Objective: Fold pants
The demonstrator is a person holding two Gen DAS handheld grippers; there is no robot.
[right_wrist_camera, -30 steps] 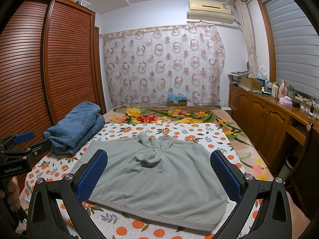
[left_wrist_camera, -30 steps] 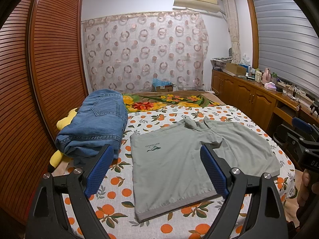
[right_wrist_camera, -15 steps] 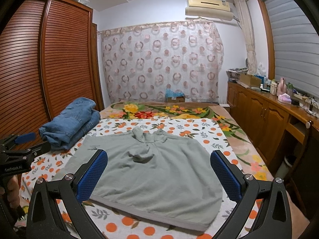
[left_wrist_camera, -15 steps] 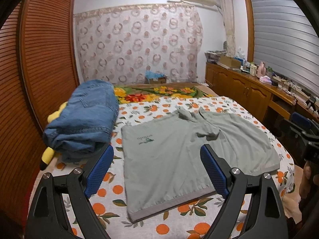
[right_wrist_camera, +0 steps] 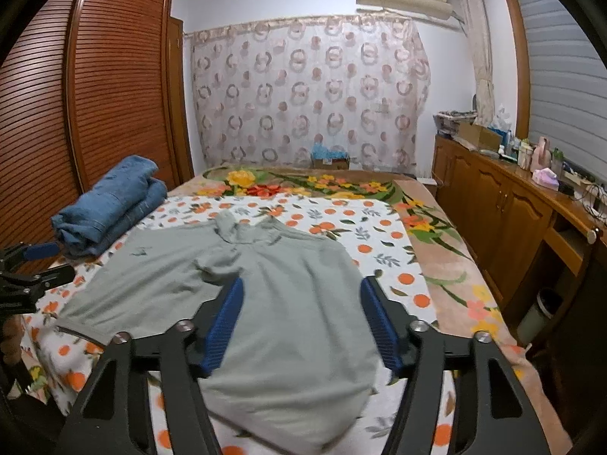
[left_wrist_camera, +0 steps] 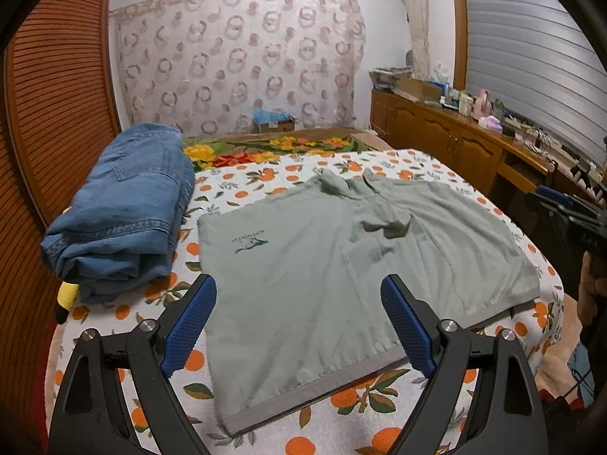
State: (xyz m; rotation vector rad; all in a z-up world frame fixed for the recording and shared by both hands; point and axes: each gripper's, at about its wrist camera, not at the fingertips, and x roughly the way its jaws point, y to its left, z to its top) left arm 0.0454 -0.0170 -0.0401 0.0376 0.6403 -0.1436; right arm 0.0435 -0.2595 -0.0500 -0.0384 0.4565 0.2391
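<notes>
The grey-green shorts lie flat on the bed, waistband towards the grippers, legs towards the curtain. Compared with a second ago they look larger in both views, so both grippers have come nearer and lower. The right gripper has just been closing from wide to about half; its pads hang over the cloth and do not press it. The left gripper stands wide, empty. I judge the first grasp is near. Folded jeans lie beside.
</notes>
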